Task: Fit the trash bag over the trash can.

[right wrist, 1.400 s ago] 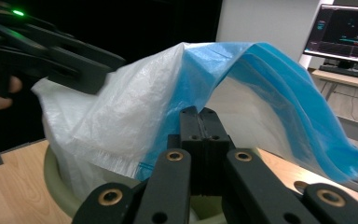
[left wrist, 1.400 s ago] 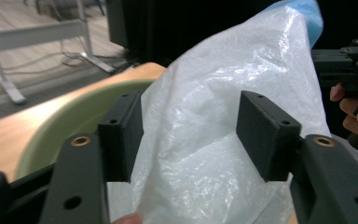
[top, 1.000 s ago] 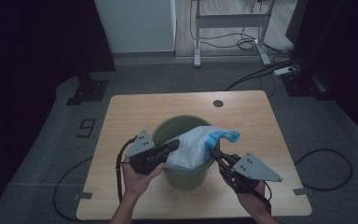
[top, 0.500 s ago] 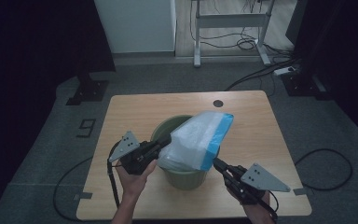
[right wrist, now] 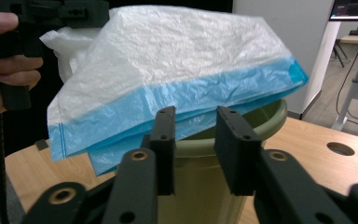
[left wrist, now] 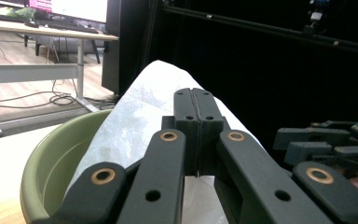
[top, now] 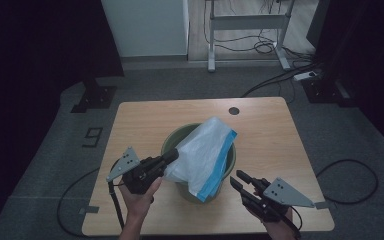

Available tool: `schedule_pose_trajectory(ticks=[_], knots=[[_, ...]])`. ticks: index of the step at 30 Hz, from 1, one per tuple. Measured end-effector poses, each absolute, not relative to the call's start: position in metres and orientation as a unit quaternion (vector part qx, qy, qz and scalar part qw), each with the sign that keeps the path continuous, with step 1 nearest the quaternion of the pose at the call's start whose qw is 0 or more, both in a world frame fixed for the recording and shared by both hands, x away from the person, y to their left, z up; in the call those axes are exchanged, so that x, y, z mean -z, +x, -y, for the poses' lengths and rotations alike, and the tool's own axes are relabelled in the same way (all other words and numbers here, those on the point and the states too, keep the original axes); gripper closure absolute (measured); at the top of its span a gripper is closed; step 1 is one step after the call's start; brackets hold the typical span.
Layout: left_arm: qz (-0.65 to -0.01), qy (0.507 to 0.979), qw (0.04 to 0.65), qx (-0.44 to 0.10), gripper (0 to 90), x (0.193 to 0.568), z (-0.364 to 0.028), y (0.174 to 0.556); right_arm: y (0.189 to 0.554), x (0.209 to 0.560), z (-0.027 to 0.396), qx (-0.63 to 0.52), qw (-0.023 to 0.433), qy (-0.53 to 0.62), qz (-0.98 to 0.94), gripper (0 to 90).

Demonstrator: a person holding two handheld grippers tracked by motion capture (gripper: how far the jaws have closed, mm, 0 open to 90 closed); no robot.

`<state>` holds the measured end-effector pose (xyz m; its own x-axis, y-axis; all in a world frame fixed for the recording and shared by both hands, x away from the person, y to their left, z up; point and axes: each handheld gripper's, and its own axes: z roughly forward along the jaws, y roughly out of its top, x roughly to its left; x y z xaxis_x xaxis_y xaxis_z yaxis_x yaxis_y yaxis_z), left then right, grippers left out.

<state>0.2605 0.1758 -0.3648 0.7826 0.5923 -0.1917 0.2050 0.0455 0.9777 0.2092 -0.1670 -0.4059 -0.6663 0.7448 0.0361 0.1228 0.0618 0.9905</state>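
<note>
Bag (top: pixel 200 152) is showing translucent white, crinkly sheen, with a light-blue band (top: pixel 219 167) running along its open edge; in the right gripper view the band is reading brighter, sky blue. Bin (top: pixel 172 142) is showing muted olive green, inside and out, no pattern. Bench (top: pixel 145 120) is showing pale wood grain, with one dark round hole (top: pixel 234 110). Left gripper (top: pixel 172 155) and right gripper (top: pixel 236 179) are both showing matte black, with brass-coloured rivets at the links in the gripper views, and a grey three-cornered plate on top. Floor (top: pixel 55 150) is showing grey, with a dark "9" marked on it.
</note>
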Motion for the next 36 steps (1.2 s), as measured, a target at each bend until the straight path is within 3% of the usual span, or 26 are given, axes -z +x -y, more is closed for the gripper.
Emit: schedule_pose_trajectory(ticks=[11,19,36], knots=[[-0.294,0.671,0.668,-0.135,89.9,0.365,-0.176,0.26,0.221,0.414,0.152,-0.598,0.234,0.323,-0.695,55.7],[-0.291,0.667,0.673,-0.13,89.9,0.358,-0.175,0.262,0.223,0.414,0.144,-0.587,0.244,0.328,-0.699,46.9],[-0.288,0.666,0.679,-0.11,89.8,0.353,-0.169,0.264,0.223,0.409,0.136,-0.58,0.25,0.325,-0.704,40.9]])
